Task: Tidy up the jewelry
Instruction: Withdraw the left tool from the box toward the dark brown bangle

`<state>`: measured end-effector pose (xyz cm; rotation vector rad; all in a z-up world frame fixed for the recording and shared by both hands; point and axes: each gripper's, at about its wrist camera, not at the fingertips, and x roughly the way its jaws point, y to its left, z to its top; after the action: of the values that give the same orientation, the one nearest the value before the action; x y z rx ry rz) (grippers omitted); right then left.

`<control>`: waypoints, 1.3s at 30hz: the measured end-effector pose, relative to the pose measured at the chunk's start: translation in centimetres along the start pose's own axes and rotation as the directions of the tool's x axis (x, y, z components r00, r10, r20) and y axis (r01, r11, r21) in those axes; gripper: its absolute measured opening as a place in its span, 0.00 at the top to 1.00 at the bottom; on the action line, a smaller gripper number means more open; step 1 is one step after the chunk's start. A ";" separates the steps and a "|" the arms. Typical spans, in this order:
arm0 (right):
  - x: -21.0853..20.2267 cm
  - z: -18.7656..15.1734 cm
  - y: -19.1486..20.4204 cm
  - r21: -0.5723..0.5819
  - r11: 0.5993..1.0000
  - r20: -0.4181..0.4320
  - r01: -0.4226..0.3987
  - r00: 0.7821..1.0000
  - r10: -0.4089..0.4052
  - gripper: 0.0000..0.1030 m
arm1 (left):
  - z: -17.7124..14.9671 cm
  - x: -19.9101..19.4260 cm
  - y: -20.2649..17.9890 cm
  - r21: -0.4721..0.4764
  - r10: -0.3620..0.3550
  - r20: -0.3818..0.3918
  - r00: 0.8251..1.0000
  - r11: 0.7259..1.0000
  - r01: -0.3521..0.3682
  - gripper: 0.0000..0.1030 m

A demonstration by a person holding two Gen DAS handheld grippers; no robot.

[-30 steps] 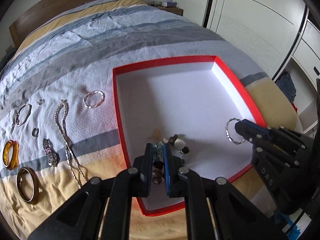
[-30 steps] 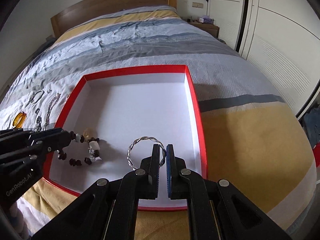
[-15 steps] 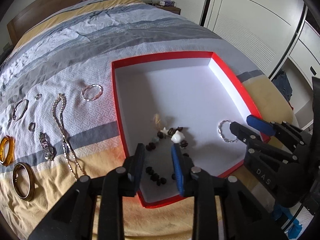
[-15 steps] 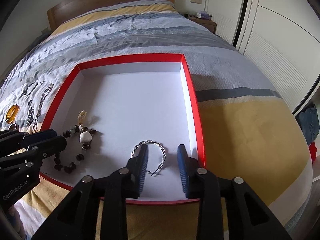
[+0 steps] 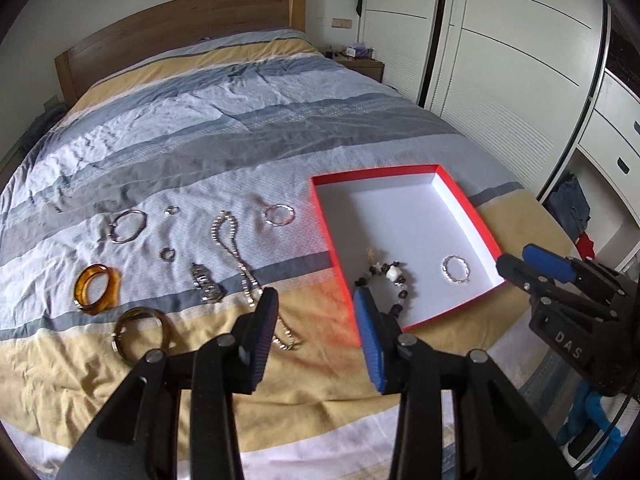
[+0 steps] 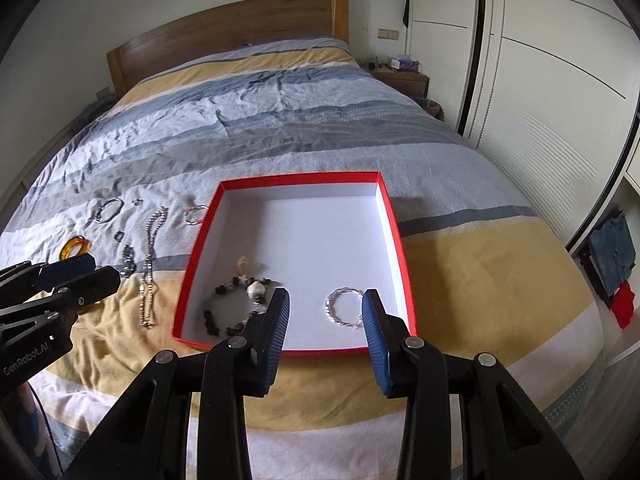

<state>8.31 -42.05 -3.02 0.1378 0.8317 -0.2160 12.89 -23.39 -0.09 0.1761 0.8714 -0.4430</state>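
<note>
A red box (image 6: 401, 252) with a white inside lies on the bed; it also shows in the left wrist view (image 5: 472, 208). In it lie a dark bead bracelet (image 6: 234, 304) (image 5: 390, 276) and a twisted silver bangle (image 6: 344, 307) (image 5: 456, 270). My left gripper (image 5: 316, 308) is open and empty, held above the bed just left of the box's near corner. My right gripper (image 6: 326, 312) is open and empty, held above the box's near edge. Loose on the bedspread left of the box lie a silver chain (image 5: 236, 248), an amber bangle (image 5: 96, 288), a bronze bangle (image 5: 140, 332), a silver bangle (image 5: 279, 214) and several rings.
A watch-like band (image 5: 206, 286) and a thin hoop (image 5: 127, 226) also lie on the striped bedspread (image 5: 200, 120). White wardrobe doors (image 6: 540, 80) stand to the right. A wooden headboard (image 6: 224, 40) is at the far end, a nightstand (image 6: 400, 76) beside it.
Both grippers opened, let go of the bead bracelet and the twisted silver bangle in the box, and pulled back and up. The left gripper also shifted left.
</note>
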 end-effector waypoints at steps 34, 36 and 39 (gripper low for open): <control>-12.5 -2.0 18.9 -0.200 0.955 0.075 -0.220 0.968 0.239 0.57 | -8.6 -15.3 20.9 -0.302 0.221 0.104 0.970 0.936 -0.181 0.56; -10.1 -1.7 19.0 -0.198 0.952 0.044 -0.232 0.969 0.245 0.57 | -8.5 -12.8 21.4 -0.302 0.214 0.078 0.974 0.936 -0.182 0.56; -6.0 -1.5 19.4 -0.198 0.949 0.000 -0.243 0.969 0.248 0.57 | -8.2 -9.0 22.1 -0.314 0.197 0.040 0.980 0.933 -0.175 0.56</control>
<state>8.02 -22.12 1.16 0.0518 0.7986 0.0999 11.95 1.81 0.93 -0.0467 0.8337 -0.1300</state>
